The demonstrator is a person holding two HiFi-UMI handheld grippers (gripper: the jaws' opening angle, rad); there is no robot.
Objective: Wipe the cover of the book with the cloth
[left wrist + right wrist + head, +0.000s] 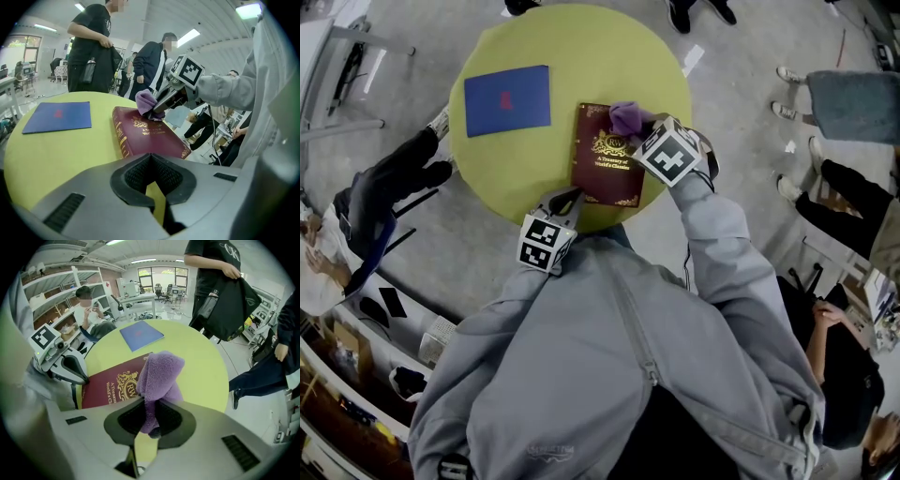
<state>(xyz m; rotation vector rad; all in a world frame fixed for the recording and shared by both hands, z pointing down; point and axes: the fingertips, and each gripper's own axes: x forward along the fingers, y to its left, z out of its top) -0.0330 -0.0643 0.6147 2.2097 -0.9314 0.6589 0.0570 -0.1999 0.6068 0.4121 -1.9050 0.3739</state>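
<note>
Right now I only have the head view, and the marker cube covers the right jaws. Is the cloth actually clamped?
Observer: Yes, the right gripper has its jaws shut on the purple cloth.
Operator: Does it touch the cover?
Observer: Seen side-on from the left gripper view, it appears to rest on the far end of the book.
Operator: And the left jaws?
Observer: The left gripper is shut with nothing between its jaws, near the book's closest corner.

In my head view the book (607,156) lies mid-frame on the table (499,178), the folder (507,99) at its upper left, the cloth (628,117) on its upper right corner, my left gripper (568,200) at its lower left corner
</note>
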